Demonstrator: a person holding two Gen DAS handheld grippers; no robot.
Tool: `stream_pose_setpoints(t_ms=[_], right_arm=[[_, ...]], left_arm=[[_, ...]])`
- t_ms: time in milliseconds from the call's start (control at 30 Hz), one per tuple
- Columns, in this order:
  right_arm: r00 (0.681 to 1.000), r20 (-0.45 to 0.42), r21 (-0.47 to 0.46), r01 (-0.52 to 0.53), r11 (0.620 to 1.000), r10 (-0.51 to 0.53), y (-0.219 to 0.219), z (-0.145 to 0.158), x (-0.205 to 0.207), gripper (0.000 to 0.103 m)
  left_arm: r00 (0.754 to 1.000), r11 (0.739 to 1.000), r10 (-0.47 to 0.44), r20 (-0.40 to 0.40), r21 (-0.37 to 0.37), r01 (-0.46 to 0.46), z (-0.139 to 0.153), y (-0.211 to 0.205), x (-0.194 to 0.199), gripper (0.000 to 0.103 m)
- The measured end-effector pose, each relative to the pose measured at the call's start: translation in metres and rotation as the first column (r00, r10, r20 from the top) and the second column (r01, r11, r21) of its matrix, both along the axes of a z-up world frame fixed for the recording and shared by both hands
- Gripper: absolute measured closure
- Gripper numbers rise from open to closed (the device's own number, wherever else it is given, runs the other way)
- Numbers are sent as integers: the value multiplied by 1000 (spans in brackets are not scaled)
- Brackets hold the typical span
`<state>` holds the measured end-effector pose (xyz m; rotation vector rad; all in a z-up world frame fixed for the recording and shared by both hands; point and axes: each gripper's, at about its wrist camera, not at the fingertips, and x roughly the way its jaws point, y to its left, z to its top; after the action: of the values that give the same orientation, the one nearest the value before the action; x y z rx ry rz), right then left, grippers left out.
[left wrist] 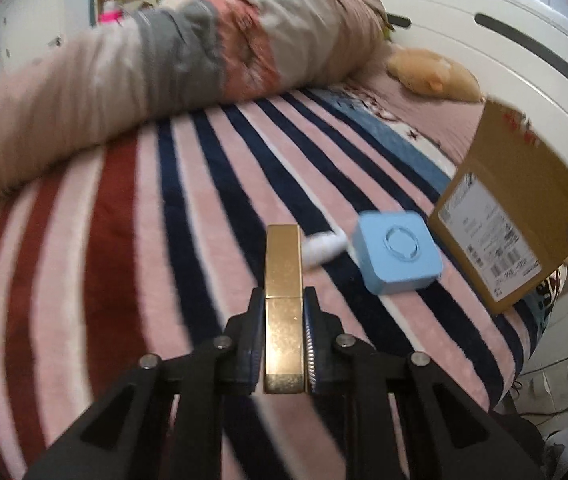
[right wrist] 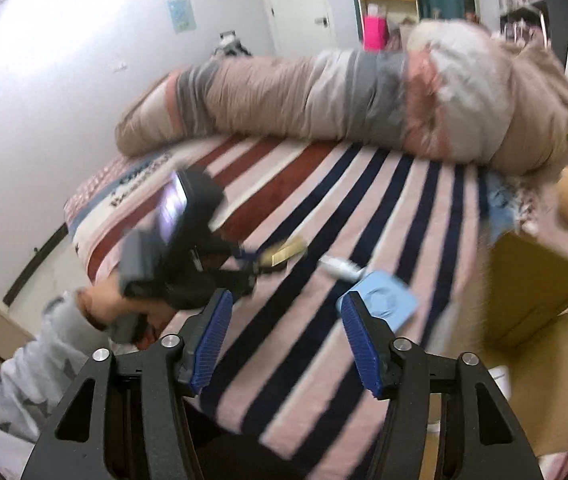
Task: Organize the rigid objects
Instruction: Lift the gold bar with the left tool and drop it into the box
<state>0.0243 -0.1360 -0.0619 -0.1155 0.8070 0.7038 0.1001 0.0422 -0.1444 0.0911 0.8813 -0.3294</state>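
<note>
My left gripper point(left wrist: 283, 300) is shut on a long gold rectangular bar point(left wrist: 283, 280) and holds it above the striped blanket point(left wrist: 124, 240). The right wrist view shows that gripper point(right wrist: 258, 266) with the gold bar point(right wrist: 288, 254) sticking out. A light blue square box point(left wrist: 398, 252) lies on the blanket to the right, with a small white object point(left wrist: 324, 246) beside it. My right gripper point(right wrist: 284, 312) is open and empty, close above the blue box point(right wrist: 384, 300) and the white object point(right wrist: 340, 266).
A brown cardboard box point(left wrist: 512, 208) stands at the bed's right edge, also in the right wrist view point(right wrist: 532, 292). A rolled pink-and-grey duvet point(left wrist: 144, 72) lies along the far side. A tan plush toy point(left wrist: 432, 74) sits by the white headboard point(left wrist: 504, 40).
</note>
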Motion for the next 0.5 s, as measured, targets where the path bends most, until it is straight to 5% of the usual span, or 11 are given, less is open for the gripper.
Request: stream_pose_setpoints(t_ms=[167,300,500], right_arm=[[992,-36,-37,119,992,-120,19,-56,12,22],[964,-38,-127,258,958,-264,19,-97,41,17],[932,-65,-171,343,924,-358,9,-129,78,16]], left_arm=[[998,1000,-21,67,6,21,66,-1,-8,88],[985,990,-139,104,-11,140,120,-40,-16,88],[921,924,-373,116,-43,380,177,-151,-23,88]])
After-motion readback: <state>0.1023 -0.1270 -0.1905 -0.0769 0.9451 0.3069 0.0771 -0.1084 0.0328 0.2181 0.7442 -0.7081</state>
